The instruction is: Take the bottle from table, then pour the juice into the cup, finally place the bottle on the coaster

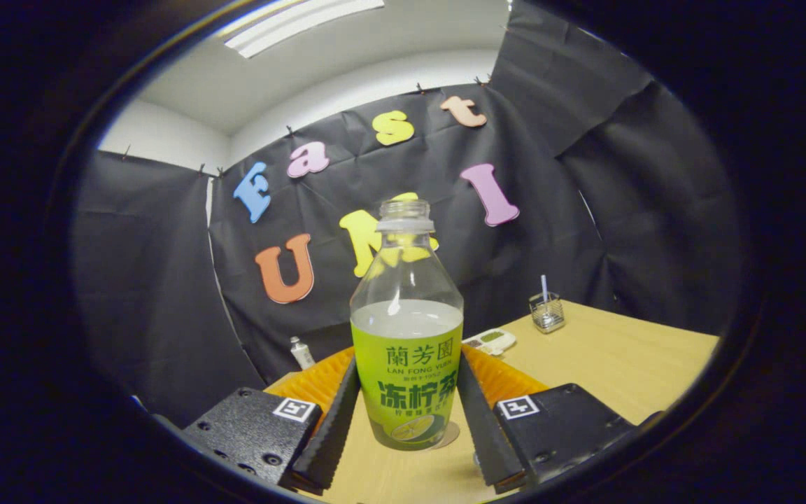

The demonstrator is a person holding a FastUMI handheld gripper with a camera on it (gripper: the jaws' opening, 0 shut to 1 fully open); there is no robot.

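both jaws of my gripper [408, 420] press the green-labelled, uncapped clear plastic bottle [407, 329], upright over the pale wooden table [606, 364], and since it's open and half full, i judge any tilt could spill juice early.

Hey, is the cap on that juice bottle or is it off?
Off. The bottle, upright between the gripper's fingers, shows a bare threaded neck with nothing covering it.

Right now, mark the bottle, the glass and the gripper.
bottle [407, 381]: gripper view, on its label.
glass [547, 313]: gripper view, on its side wall.
gripper [410, 413]: gripper view, midway between fingertips, beside the bottle.
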